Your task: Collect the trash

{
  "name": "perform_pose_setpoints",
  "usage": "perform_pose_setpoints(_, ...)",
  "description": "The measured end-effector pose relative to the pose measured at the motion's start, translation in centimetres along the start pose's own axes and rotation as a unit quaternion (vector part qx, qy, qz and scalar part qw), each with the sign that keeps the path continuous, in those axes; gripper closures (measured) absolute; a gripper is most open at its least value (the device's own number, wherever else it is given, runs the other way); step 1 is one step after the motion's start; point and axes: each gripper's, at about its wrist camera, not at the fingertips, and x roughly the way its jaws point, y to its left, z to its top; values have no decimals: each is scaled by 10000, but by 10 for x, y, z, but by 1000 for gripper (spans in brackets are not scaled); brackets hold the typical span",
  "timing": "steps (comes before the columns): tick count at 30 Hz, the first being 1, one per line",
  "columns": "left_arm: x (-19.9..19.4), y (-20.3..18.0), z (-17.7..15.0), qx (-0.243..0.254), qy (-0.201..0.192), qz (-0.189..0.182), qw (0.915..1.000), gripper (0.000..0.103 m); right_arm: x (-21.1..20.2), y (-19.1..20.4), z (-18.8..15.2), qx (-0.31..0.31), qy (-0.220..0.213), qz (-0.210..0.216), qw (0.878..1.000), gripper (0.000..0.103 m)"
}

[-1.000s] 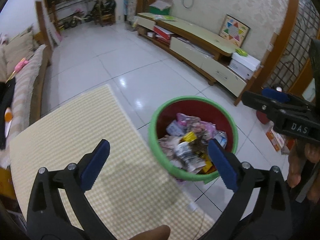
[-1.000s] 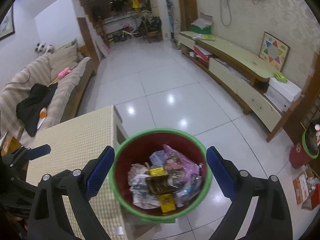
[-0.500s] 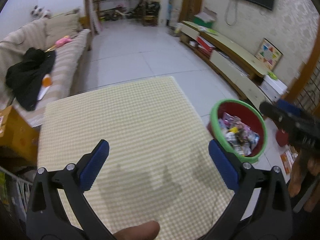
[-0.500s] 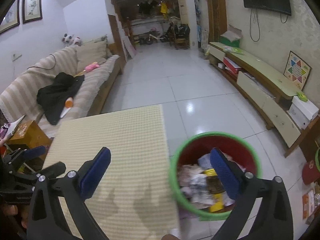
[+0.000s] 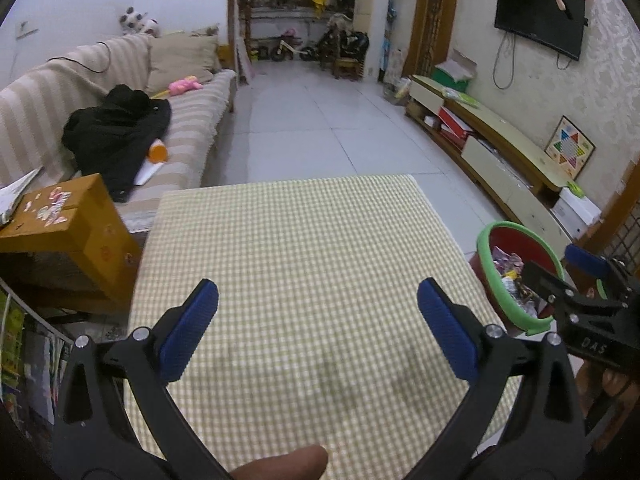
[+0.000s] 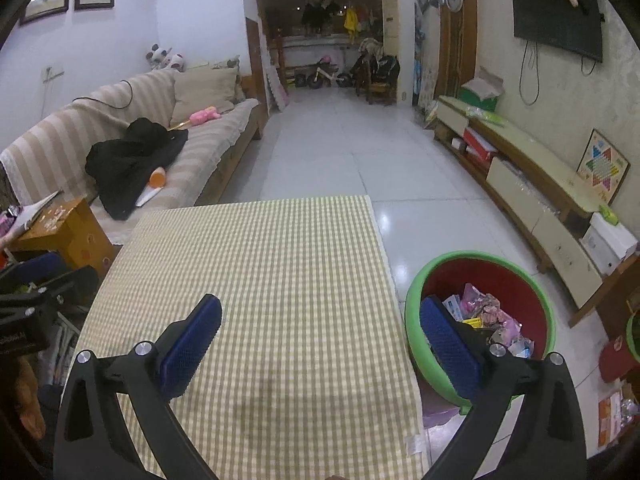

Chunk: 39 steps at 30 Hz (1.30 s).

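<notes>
Trash, left wrist view: wrappers fill the red, green-rimmed trash basket [image 5: 516, 268] on the floor just beside the right edge of the checked tablecloth [image 5: 304, 248].
Left gripper [image 5: 318, 328]: its 2 blue pads stand wide apart over the cloth with nothing between them.
Right gripper [image 5: 584, 300]: seen side-on at the right edge, crossing in front of the basket; its fingertips are partly cut off here.
Hidden, left wrist view: the basket's near side sits behind that gripper, so the trash inside is hard to name piece by piece; a fingertip [image 5: 280, 462] pokes in at the bottom edge.

Trash, right wrist view: the same basket [image 6: 480, 264] stands on the tiles, just right of the cloth [image 6: 256, 264], holding pink, yellow and blue packets [image 6: 488, 312].
Right gripper [image 6: 320, 340]: 2 pads spread to their widest, empty; one hangs over the cloth, the other over the basket's near rim.
Left gripper [image 6: 32, 280]: only its dark body and a blue tip show at the left edge.
Step in hand: judging by the bare cloth and full basket, collecting looks all but done, with both tools free.
Next move: probably a search for leftover litter, since none shows on the cloth.
Hard to make out: the floor behind the table and clutter at the left edge are cut off.
</notes>
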Motion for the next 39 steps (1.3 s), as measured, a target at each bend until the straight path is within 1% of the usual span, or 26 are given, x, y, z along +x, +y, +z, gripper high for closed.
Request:
perform_pose_setpoints(3,-6,4,-6,-19,-104,120,9999,5,-6,8,-6,-78,-154,-92,9998,7)
perform_pose_setpoints(7,-14,8,-12,12,-207,183,9996,5,-10,13,-11,-168,-305,-170,9993,7)
perform_pose_setpoints(10,-16,9,-13,-12,-286,99,9995,5,-12,9,-13,-150,-393,-162,9990,7)
perform_pose_setpoints(16,-20,11,-15,-25,-413,34,9991,5,-10,4,-14,-78,-396,-148,9991,7)
perform_pose_setpoints(23,-19,8,-17,-51,-393,65,9992,5,-11,5,-15,-85,-426,-105,9990,7)
perform_pose_setpoints(39,-17,13,-20,-126,-338,91,9993,5,-14,4,-15,-88,-521,-6,9986,7)
